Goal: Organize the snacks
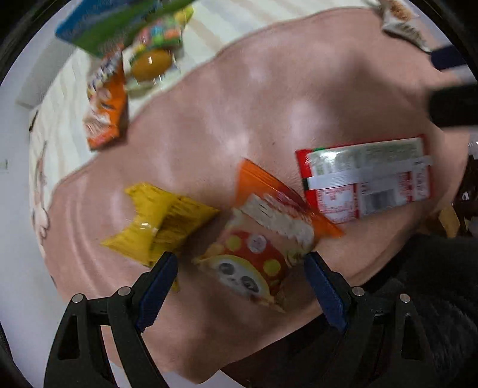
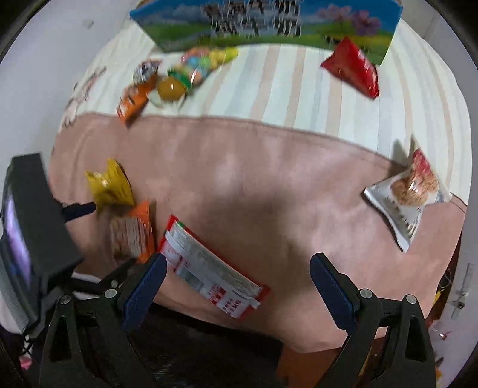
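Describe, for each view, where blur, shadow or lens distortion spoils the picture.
Left wrist view: motion blur smears the orange snack pack; the pink blanket bulges with fisheye curve. Right wrist view: the blue box print streaks; a soft shadow crosses the blanket.

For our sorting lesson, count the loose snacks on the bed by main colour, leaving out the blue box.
Orange packets: 2
Yellow packet: 1
Red packet: 1
Red-and-white packet: 1
White packet: 1
Multicoloured candy bag: 1
Amber jelly cup: 1
Total: 8
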Tool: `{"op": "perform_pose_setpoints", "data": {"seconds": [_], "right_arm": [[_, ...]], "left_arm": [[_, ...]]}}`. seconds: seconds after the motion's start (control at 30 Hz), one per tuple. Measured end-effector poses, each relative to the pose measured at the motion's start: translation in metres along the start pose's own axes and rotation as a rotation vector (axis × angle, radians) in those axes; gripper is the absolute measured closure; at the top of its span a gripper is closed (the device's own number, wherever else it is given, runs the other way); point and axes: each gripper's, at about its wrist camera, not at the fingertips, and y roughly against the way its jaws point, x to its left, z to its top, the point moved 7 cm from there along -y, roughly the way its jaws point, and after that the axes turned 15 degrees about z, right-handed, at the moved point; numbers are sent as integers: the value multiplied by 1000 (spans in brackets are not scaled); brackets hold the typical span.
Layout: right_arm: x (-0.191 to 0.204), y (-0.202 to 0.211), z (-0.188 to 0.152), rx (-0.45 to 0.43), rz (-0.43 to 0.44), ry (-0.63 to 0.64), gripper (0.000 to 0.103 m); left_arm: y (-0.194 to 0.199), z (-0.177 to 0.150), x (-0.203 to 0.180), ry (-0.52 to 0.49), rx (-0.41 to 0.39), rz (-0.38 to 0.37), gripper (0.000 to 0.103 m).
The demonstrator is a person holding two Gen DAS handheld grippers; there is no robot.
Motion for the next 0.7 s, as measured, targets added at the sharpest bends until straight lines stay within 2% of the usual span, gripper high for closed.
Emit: {"op": "perform_pose_setpoints", "data": {"seconds": [0.17, 0.3, 0.47, 0.53, 0.6, 0.67, 0.7], "right_arm": [[8, -27, -10, 86, -35, 111, 5], [20, -58, -19, 166, -80, 225, 5], [31, -95, -25, 242, -150, 363, 5], [33, -106, -27, 259, -207, 420, 5], [35, -110, -28, 252, -241, 452, 10], [33, -109, -26, 234, -267, 449, 31], [31, -106, -24, 215, -269, 422, 36]], "left_arm": [[-26, 5, 22, 219, 86, -94, 16], [-36, 3, 36, 335, 124, -158, 16], [-46, -5, 44, 368, 141, -173, 16], [-51, -9, 43, 375, 144, -173, 16], [-54, -14, 40, 384, 147, -179, 16], [-56, -17, 42, 388, 149, -182, 16], [-58, -19, 42, 390, 148, -182, 16]]}}
